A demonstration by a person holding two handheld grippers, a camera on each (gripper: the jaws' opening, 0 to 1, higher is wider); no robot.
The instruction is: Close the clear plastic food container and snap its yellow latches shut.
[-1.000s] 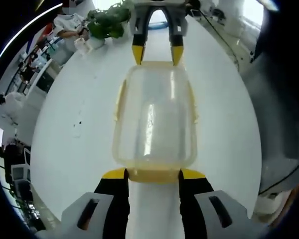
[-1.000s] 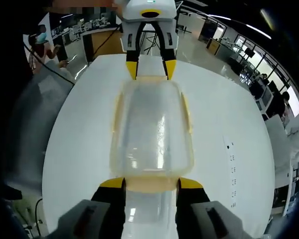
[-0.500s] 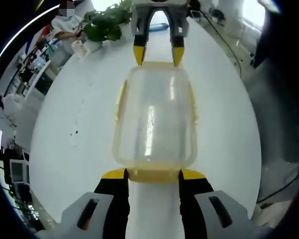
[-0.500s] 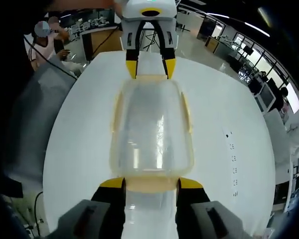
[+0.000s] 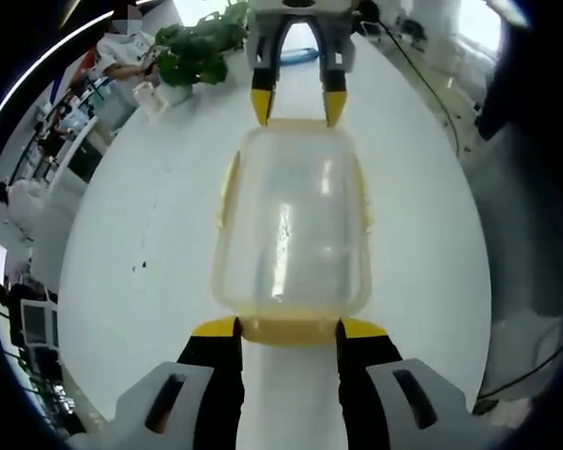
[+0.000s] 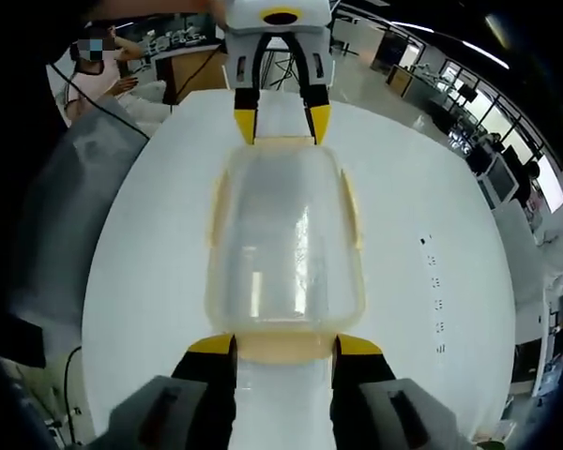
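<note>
The clear plastic container (image 5: 291, 225) lies lengthwise on the white table (image 5: 141, 262) with its lid on, and yellow side latches (image 5: 227, 183) show along its long edges. My left gripper (image 5: 289, 328) is open at the near end, its yellow fingertips (image 5: 216, 328) flanking the yellow end latch (image 5: 289, 333). My right gripper (image 5: 296, 105) stands open at the far end in the same way. In the right gripper view the container (image 6: 286, 234) runs from my right gripper (image 6: 284, 345) to the left gripper (image 6: 281, 122).
A potted green plant (image 5: 202, 52) and a small cup stand at the table's far left end. Grey clothing (image 5: 530, 216) of a person borders the table's edge. The same grey clothing (image 6: 66, 216) lies left, and small dark marks (image 6: 432, 272) dot the tabletop at right.
Both views have shifted slightly against the room. The container and both grippers keep the same places relative to each other.
</note>
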